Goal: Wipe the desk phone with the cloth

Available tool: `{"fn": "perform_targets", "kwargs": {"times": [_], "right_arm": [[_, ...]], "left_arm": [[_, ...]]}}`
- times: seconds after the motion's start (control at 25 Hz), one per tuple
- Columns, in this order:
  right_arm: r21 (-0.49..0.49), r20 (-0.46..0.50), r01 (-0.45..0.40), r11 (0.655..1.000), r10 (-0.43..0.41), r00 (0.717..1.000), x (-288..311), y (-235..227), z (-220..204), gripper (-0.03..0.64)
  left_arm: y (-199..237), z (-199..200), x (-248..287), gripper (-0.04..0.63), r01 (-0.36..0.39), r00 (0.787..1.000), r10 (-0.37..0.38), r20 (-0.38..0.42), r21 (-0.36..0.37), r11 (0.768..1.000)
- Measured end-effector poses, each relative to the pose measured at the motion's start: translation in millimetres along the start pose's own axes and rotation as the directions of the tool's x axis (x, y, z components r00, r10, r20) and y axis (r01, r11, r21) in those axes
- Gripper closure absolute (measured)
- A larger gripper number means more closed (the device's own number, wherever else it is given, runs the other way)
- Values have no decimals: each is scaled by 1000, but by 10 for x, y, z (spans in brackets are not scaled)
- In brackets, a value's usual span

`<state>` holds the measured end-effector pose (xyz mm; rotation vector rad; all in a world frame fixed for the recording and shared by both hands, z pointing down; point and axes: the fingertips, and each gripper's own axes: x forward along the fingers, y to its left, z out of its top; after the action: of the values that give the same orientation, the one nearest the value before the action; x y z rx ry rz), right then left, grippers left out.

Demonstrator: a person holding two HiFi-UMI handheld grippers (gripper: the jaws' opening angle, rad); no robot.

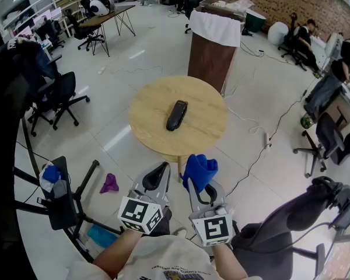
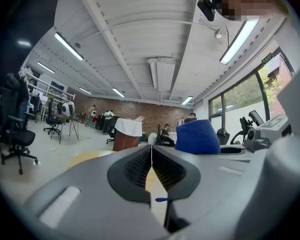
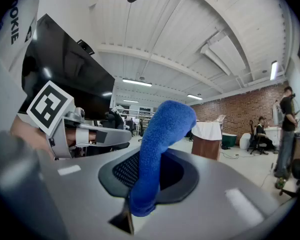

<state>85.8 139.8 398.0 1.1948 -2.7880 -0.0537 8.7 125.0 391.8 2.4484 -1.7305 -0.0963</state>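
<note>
One desk phone lies near the centre of the round table, untouched, well ahead of both grippers. Blue cloth is pinched in the right gripper, likely staged for wiping. Left gripper jaws are pressed together, empty.

left gripper closed, right gripper clamped

Fuzzy cloth; matt wooden table.
</note>
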Motion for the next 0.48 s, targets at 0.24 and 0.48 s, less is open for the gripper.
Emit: {"fn": "perform_targets", "kwargs": {"times": [0.24, 0.48], "right_arm": [[-14, 9, -8, 1000, 8, 1000, 330, -144, -6, 551], [-19, -17, -17, 1000, 17, 1000, 750, -252, -70, 551]], "left_arm": [[219, -76, 274, 595, -3, 1000, 2, -5, -18, 1000], [546, -130, 600, 595, -3, 1000, 2, -12, -44, 999]]}}
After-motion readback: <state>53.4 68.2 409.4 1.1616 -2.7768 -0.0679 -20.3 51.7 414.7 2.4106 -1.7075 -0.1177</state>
